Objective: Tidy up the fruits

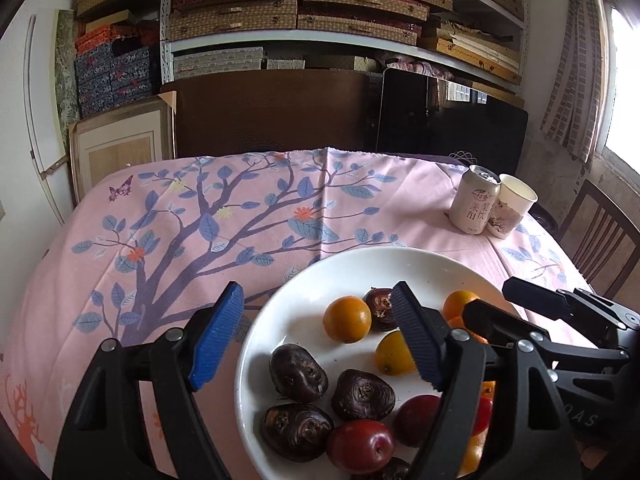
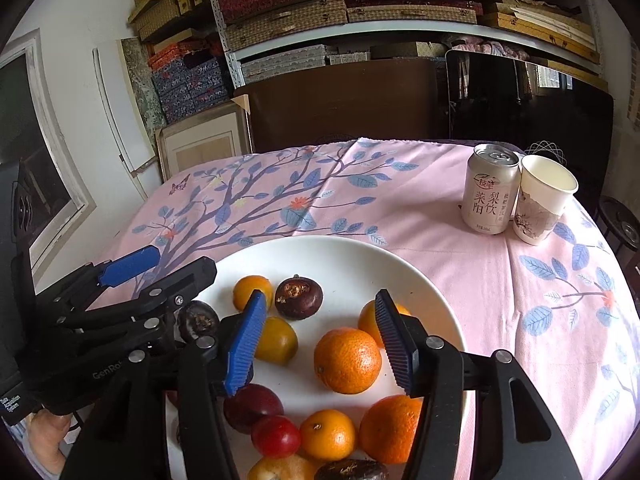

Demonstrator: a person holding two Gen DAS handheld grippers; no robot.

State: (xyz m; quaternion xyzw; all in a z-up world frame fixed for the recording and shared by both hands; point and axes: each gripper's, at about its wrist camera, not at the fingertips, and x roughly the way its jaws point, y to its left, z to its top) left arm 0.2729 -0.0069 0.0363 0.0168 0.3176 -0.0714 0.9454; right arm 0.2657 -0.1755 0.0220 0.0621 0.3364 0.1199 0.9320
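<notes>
I've got both grippers, left (image 1: 316, 336) and right (image 2: 320, 340), hovering over the white plate (image 2: 340, 256) of fruit, jaws apart, gripping nothing.

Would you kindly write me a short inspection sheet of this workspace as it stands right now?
Surface: table under a pink tree-print tablecloth.
Job's things: white plate holding oranges, dark water chestnuts and red plums, all mixed.
Clutter: drink can touching a paper cup, far right of the plate.
Grippers: left gripper open, straddling the plate's rim; right gripper open, above an orange; neither holds anything.
Cables: nothing seen.
Surroundings: shelves of stacked boxes, wooden chair.
</notes>
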